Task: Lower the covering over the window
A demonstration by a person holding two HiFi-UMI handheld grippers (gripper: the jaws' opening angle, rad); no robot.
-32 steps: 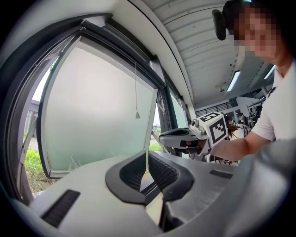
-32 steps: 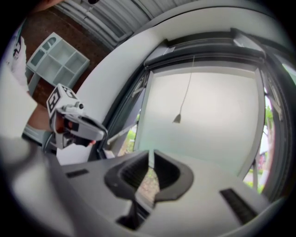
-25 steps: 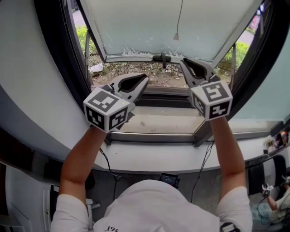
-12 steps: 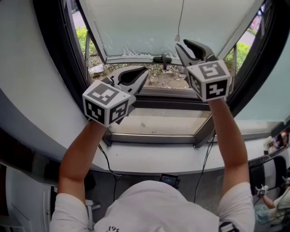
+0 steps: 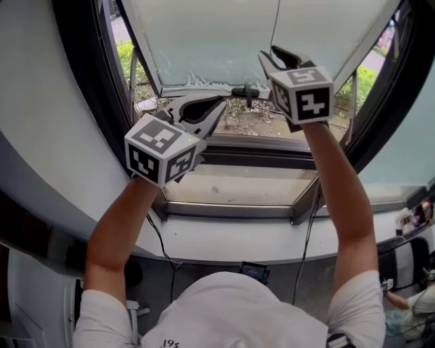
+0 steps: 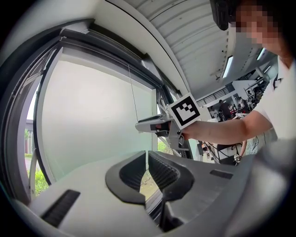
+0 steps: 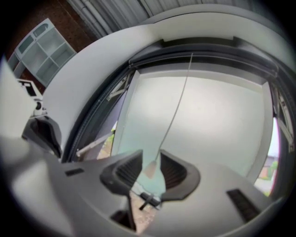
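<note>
A pale translucent roller blind covers the upper window, and its bottom bar hangs above the sill. A thin pull cord hangs in front of it. My right gripper is raised at the cord with its jaws apart; they have just been opening. In the right gripper view the cord runs down to a small knob between the pads of the right gripper, untouched. My left gripper is lower and to the left, shut and empty, as the left gripper view shows too.
A dark window handle sits just under the blind's bar. The sill lies below both grippers, and the thick dark window frame curves round both sides. A person sits at the lower right.
My right gripper has risen and moved up to the cord, and its jaws have parted around the knob. The left gripper has crept up slightly and stays shut.
</note>
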